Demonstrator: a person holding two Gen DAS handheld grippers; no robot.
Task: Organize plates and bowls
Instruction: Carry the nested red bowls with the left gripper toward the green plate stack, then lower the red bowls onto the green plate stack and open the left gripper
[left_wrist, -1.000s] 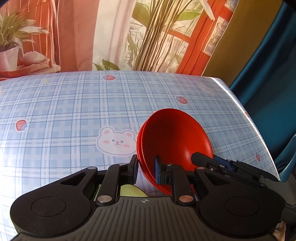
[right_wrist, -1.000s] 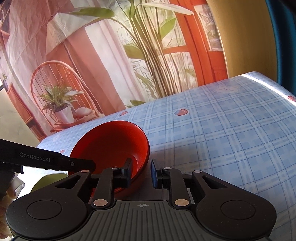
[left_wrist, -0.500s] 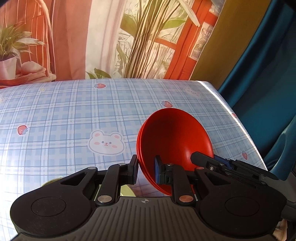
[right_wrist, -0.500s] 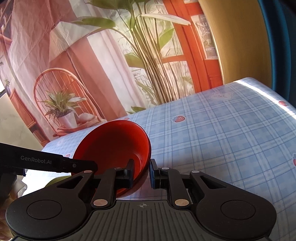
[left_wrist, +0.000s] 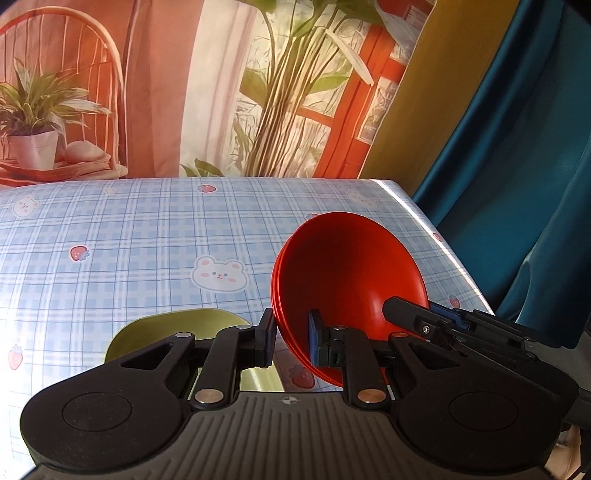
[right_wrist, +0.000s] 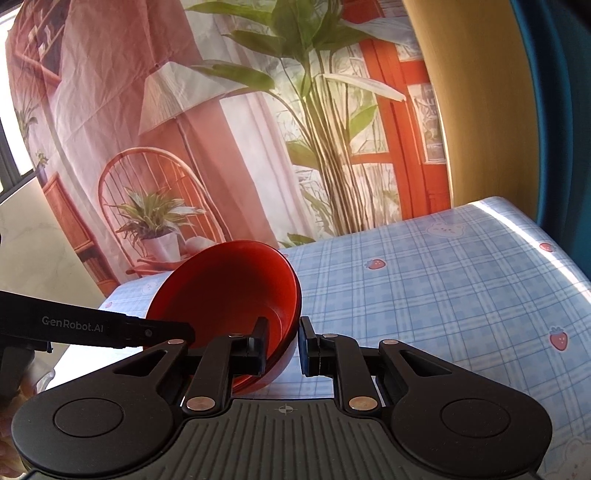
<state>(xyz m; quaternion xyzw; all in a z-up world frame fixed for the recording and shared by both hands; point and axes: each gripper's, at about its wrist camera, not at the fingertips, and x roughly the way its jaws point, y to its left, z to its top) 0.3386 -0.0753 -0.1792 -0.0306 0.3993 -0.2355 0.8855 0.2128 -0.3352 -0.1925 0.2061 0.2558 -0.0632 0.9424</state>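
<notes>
Gripping the red bowls (left_wrist: 347, 273), both claws stay clamped above a green plate (left_wrist: 177, 328).

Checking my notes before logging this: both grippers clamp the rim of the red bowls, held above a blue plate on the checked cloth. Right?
Not quite: the plate is green, not blue, as the left wrist view shows. Both the left gripper and right gripper do clamp the red bowls.

Black left tool (left_wrist: 291, 338), blue pad; right tool (right_wrist: 282, 345), 2 black fingers, silver rivets.
</notes>
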